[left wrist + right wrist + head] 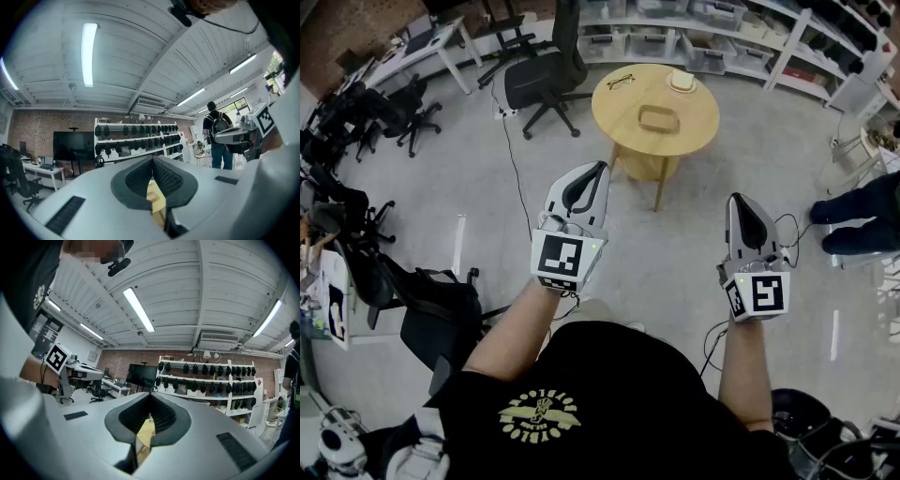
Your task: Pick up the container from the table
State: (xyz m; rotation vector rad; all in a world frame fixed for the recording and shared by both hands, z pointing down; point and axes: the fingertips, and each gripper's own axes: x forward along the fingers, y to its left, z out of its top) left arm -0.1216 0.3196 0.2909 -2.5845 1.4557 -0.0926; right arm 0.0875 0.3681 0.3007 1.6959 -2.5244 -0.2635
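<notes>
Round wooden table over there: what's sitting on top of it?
A pair of glasses, a small pale dish and an oval tan container lie on the round table. What the dish holds is too small to tell. Nothing hides the tabletop.

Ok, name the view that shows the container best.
The head view: the container sits in full sight on the table. Both gripper views show only a sliver of that table between their jaws; the container is not discernible there.
</notes>
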